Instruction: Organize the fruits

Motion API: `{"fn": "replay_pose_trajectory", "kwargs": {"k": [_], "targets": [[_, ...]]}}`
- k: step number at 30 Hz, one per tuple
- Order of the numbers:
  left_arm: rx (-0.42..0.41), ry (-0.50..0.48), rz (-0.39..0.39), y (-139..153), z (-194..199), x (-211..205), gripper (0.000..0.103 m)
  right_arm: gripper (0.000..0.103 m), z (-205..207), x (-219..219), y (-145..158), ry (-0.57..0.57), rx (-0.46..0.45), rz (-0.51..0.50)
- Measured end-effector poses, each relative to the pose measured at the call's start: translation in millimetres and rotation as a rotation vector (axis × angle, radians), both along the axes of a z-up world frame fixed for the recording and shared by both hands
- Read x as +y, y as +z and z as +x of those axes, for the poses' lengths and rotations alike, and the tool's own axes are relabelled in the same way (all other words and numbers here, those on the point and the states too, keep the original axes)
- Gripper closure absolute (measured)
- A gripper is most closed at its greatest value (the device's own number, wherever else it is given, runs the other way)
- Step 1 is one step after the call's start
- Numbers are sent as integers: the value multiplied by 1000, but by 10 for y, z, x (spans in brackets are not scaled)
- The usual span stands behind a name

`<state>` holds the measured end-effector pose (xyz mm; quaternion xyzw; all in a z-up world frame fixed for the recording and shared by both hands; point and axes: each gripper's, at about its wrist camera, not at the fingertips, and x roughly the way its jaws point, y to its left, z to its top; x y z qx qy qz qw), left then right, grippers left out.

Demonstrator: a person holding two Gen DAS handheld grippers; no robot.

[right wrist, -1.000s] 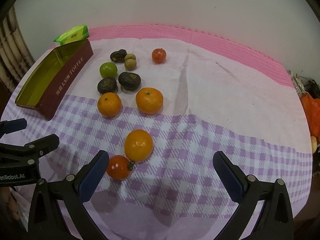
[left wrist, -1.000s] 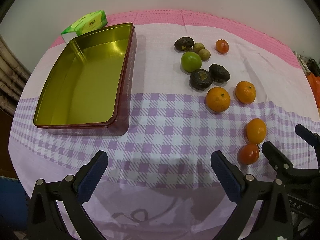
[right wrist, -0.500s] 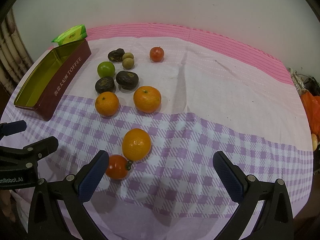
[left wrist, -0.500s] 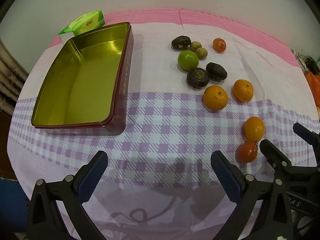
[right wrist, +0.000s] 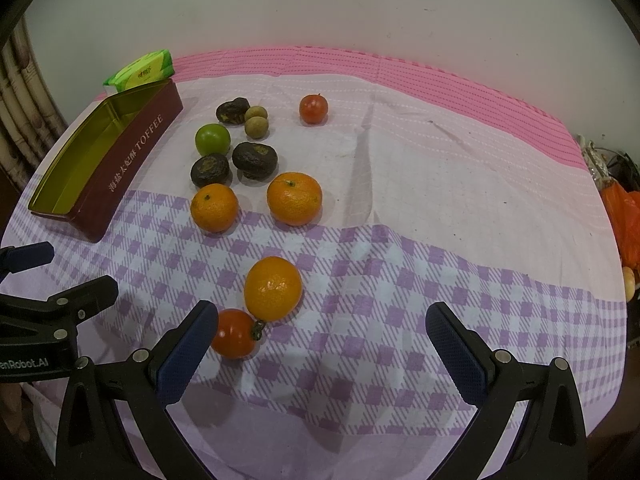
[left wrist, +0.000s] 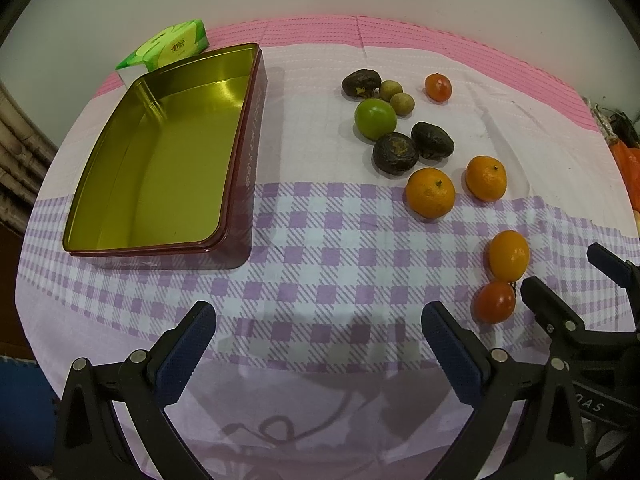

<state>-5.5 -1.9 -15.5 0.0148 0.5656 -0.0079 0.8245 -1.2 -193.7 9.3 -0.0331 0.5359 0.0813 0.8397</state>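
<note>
tin: open toffee tin (left wrist: 160, 168) on the left of the cloth (left wrist: 328, 248), long axis running front to back, gold inside showing, green packet (left wrist: 168, 46) behind it.
fruit: loose cluster right of the tin; nearest are a tomato (right wrist: 234, 333) touching an orange (right wrist: 273, 289).
room: bare checked cloth between tin and fruit.
left gripper (left wrist: 320, 344): held low at the near edge, jaws wide apart, holding nothing.
right gripper (right wrist: 322, 346): jaws wide apart, left finger (right wrist: 186, 354) just beside the tomato.
</note>
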Motion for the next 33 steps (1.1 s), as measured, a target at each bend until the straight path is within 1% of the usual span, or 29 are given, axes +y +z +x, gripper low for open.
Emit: {"fn": "replay_pose_trajectory", "kwargs": {"k": [21, 33], "targets": [[10, -1, -3, -24, -37, 19, 1, 0, -1, -15, 22, -9, -1, 1], [13, -1, -3, -45, -53, 36, 1, 0, 14, -82, 26, -36, -6, 8]]}}
